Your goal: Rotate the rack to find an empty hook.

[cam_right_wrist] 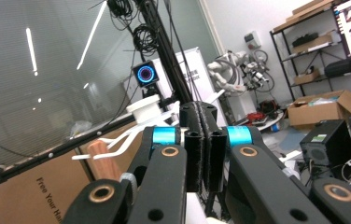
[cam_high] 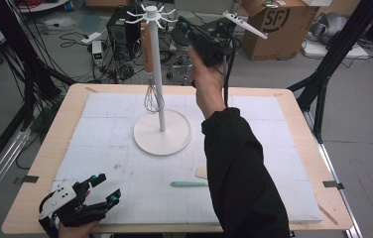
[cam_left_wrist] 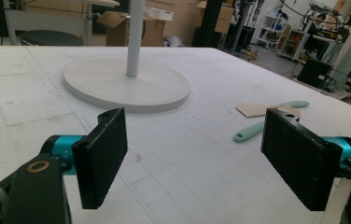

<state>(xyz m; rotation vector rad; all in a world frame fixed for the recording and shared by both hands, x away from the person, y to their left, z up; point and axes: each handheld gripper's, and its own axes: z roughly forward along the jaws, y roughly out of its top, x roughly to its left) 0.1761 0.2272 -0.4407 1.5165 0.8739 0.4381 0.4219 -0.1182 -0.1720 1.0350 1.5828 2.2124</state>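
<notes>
Up in the top centre of the high view, the right gripper (cam_high: 187, 25) sits raised beside the crown of the tall white utensil stand with its ring of curved hooks (cam_high: 151, 15), and the wire whisk with the wooden handle (cam_high: 150, 64) hangs from one of those hooks, its wire bulb dangling down alongside the pole, above the round base at mid-frame. In the right gripper view the two black jaws are pressed flat together with nothing between them, and the whisk's wooden handle (cam_right_wrist: 102, 154) shows off to the lower left, apart from the pads (cam_right_wrist: 197, 149). So this reads as the whisk hung and the hand free of it. To do this bit well, I'd say draw the gripper off gently and wide of the white hooks (cam_right_wrist: 131, 133), so no jaw or trailing cable catches a hook and sets the whisk swinging or tips the stand. Down at the lower left of the high view, the left gripper (cam_high: 102, 191) rests low over the white foam board (cam_high: 254, 148), jaws spread wide and holding nothing. Right of centre, low in the frame, the mint-green-handled spatula with a pale wooden blade (cam_high: 189, 183) lies flat on the board, likely the next candidate for a hook.
</notes>
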